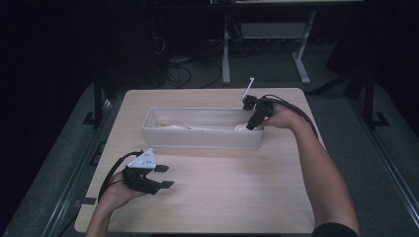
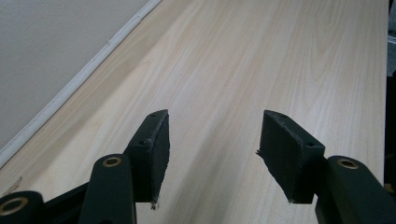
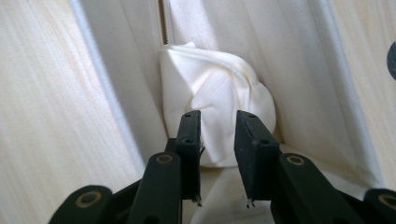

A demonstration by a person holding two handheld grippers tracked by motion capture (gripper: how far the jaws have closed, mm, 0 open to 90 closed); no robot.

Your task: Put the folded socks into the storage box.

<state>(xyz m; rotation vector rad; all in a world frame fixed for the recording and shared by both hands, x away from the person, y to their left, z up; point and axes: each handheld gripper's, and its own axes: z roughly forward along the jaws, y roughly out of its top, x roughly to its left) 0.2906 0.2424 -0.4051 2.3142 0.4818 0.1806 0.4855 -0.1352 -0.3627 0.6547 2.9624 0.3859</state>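
A long white bin [image 1: 197, 138] lies across the middle of the wooden table [image 1: 222, 192]. A folded white cloth [image 3: 219, 88] is bunched up against the bin's end wall [image 3: 299, 70]; in the high view the cloth [image 1: 241, 127] sits at the bin's right end. My right gripper [image 3: 217, 123] points down into that end, its jaws a narrow gap apart just above the cloth, with nothing pressed between the pads. From above, the right gripper [image 1: 252, 123] hangs over the bin's right rim. My left gripper [image 1: 166, 176] rests near the table's front left, open and empty, jaws [image 2: 212, 135] wide over bare wood.
The bin's outer wall [image 2: 46, 46] runs along the left of the left gripper view. Pale flat cloth [image 1: 197, 127] lies along the bin's floor. Beyond the table, on the dark floor, stand desk legs [image 1: 226, 54] and cables [image 1: 178, 74].
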